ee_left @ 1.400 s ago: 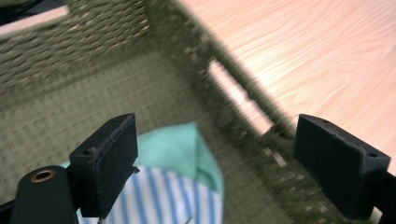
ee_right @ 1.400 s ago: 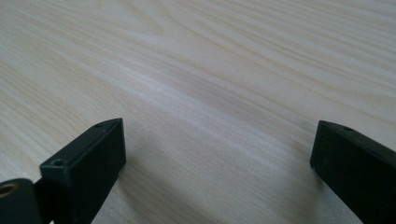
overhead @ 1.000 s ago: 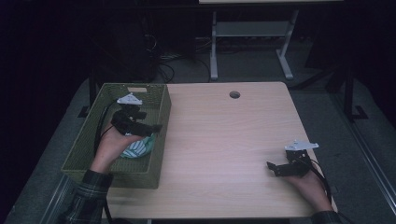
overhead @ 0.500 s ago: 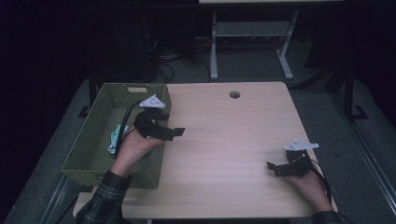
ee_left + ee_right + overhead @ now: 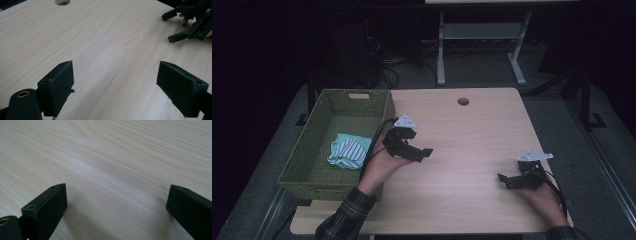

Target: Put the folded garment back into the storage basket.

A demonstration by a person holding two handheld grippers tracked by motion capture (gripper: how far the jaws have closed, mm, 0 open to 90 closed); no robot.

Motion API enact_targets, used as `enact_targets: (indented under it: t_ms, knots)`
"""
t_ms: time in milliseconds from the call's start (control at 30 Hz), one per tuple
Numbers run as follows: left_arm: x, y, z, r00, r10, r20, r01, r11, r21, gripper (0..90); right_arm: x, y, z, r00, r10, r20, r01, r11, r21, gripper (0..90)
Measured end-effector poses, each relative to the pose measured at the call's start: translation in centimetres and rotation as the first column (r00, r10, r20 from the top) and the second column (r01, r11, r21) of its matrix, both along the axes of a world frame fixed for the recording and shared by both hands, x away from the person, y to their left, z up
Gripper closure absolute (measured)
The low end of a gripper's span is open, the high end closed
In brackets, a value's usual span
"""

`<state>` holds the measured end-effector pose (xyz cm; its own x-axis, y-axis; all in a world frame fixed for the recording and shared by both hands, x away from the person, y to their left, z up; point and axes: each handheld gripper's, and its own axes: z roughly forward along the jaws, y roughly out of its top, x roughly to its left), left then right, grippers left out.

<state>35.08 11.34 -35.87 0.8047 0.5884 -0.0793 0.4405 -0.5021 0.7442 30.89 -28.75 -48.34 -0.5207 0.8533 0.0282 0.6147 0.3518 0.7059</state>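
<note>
Beside the basket's right wall, near the left edge of the worktop, the left hand-held gripper hung over bare wood with its jaws spread wide and nothing between them. A second before, that same gripper had been down inside the basket, right over the striped cloth; half a second before, it had already lifted out and was crossing the basket's right wall. By this moment it had come fully clear, pointing toward the middle of the worktop.

The cloth lay crumpled on the basket floor, toward its near half, apart from either gripper. Judging from that, the drop into the basket looked finished: the cloth had been let go and the hand was pulling back empty.

Near the right edge of the worktop, toward the near corner, the right hand-held gripper sat where it had been throughout, low over the wood, jaws also wide apart and holding nothing. In the left gripper view it appeared at the far upper right, open the same way.

No other loose thing lay on the worktop, whose only other feature was a cable hole near the far edge. So the placing step seemed complete, with both grippers free.
</note>
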Motion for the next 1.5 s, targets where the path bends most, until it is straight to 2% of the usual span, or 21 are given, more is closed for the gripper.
enact_targets:
  t_ms: [267, 433, 733, 1200, 1500]
  knots:
    - [-0.5, -1.6, -2.6, 0.9995, -0.025, 0.019, 0.024, 0.9986, 0.048, 13.3, 0.0, 0.0, 0.0, 1.0, 0.001, -0.001, -0.001, 1.0, 0.0, 3.1]
    - [-0.8, -2.2, -3.8, 0.9988, -0.046, 0.018, 0.044, 0.997, 0.063, 13.2, 0.0, 0.0, 0.0, 1.0, 0.001, -0.001, -0.001, 1.0, 0.0, 3.1]
    - [-1.1, -2.7, -5.7, 0.9985, -0.052, 0.017, 0.05, 0.9967, 0.064, 13.2, 0.0, 0.0, 0.0, 1.0, 0.001, -0.001, -0.001, 1.0, 0.001, 3.1]
    - [-1.3, -3.4, -8.6, 0.9986, -0.052, -0.009, 0.052, 0.9946, 0.09, 13.2, 0.0, 0.0, 0.0, 1.0, 0.003, -0.002, -0.003, 1.0, 0.0, 3.1]
    - [-1.3, -3.7, -10.3, 0.998, -0.056, -0.029, 0.059, 0.9908, 0.122, 13.2, 0.0, 0.0, 0.0, 1.0, 0.003, -0.002, -0.003, 1.0, 0.0, 3.1]
